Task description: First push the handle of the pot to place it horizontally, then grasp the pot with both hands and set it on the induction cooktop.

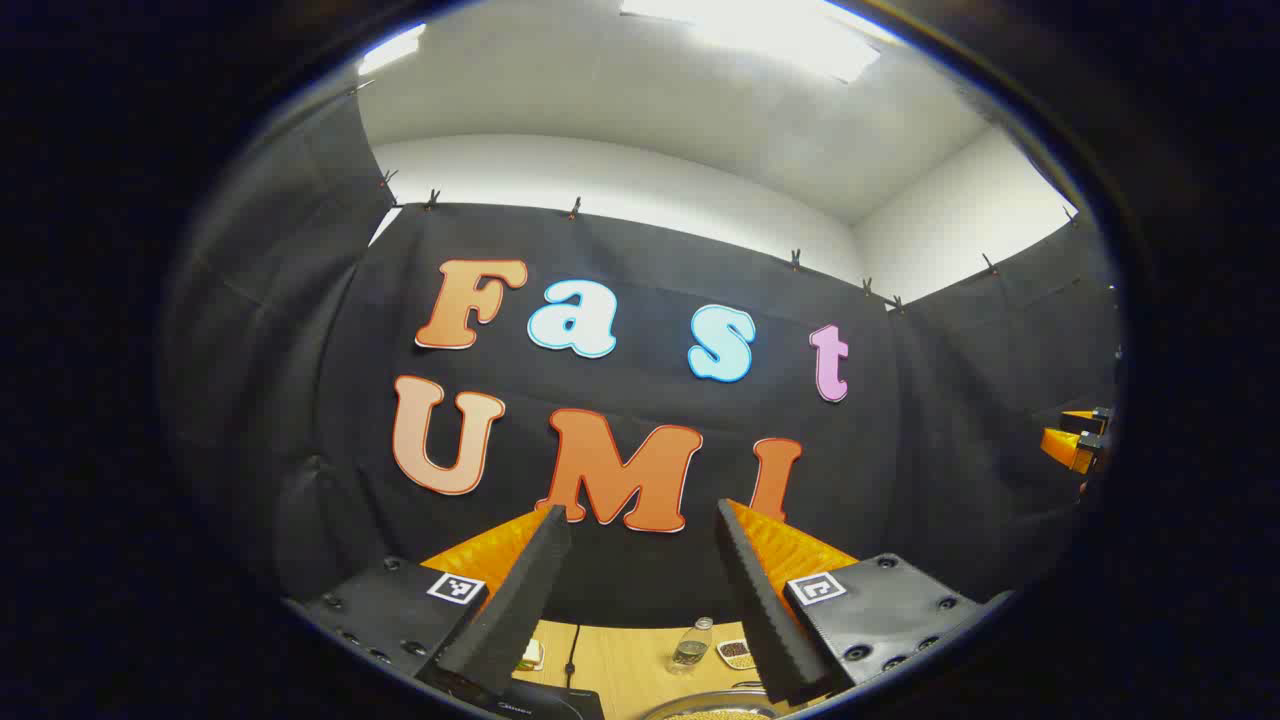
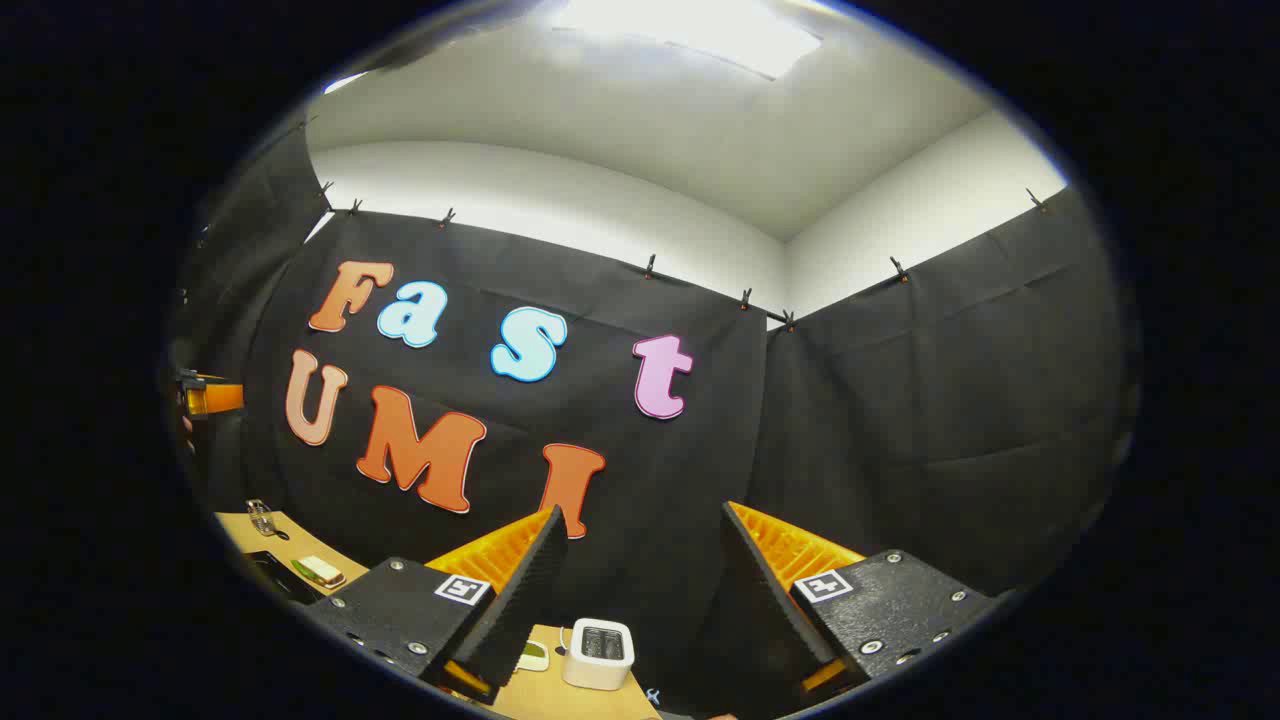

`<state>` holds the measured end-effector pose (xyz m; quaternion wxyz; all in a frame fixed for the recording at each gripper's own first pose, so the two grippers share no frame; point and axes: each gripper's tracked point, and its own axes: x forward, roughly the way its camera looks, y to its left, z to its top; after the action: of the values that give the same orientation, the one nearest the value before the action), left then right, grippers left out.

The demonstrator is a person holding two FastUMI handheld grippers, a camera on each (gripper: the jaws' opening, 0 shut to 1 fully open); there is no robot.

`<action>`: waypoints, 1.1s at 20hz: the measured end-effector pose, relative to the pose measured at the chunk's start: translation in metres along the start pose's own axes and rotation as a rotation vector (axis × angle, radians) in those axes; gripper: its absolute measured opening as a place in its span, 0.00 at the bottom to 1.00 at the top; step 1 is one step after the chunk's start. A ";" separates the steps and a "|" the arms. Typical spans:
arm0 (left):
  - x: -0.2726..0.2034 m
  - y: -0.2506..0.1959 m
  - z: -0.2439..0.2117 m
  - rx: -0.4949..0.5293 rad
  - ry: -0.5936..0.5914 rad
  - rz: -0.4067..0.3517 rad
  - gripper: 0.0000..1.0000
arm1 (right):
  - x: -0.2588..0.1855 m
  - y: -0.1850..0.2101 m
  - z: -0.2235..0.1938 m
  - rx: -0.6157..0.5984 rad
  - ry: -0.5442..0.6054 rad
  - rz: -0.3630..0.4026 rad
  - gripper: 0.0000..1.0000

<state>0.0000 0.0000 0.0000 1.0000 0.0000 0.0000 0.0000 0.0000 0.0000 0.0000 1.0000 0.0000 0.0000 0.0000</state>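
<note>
Left gripper view: left tongs (image 1: 640, 590) apart, empty, raised high; pot (image 1: 712, 706) rim far below on table (image 1: 620, 655). Right tongs (image 2: 640, 600) apart, empty. Risk: blind descent strikes rim, missing handle.

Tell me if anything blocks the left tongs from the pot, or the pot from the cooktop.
Nothing visible does. The open left tongs hang above the pot, with the cooktop close beside it; the bottle and dish stand farther back.
</note>
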 end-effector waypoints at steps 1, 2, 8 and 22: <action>-0.003 -0.008 0.005 0.001 -0.013 0.001 0.94 | 0.001 -0.009 -0.003 -0.002 -0.006 0.002 0.93; -0.005 -0.017 0.010 -0.002 -0.027 0.007 0.97 | 0.000 -0.020 -0.006 -0.002 -0.010 0.004 0.95; -0.013 -0.069 0.027 0.034 -0.063 0.027 0.97 | 0.003 -0.061 -0.028 0.053 -0.019 0.027 0.95; -0.029 -0.101 0.019 0.002 -0.056 0.101 0.94 | 0.009 -0.050 -0.080 0.151 0.026 0.132 0.95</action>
<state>-0.0291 -0.1009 0.0188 0.9983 0.0008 -0.0281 0.0505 0.0085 -0.0501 -0.0797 0.9949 0.0752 0.0127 0.0659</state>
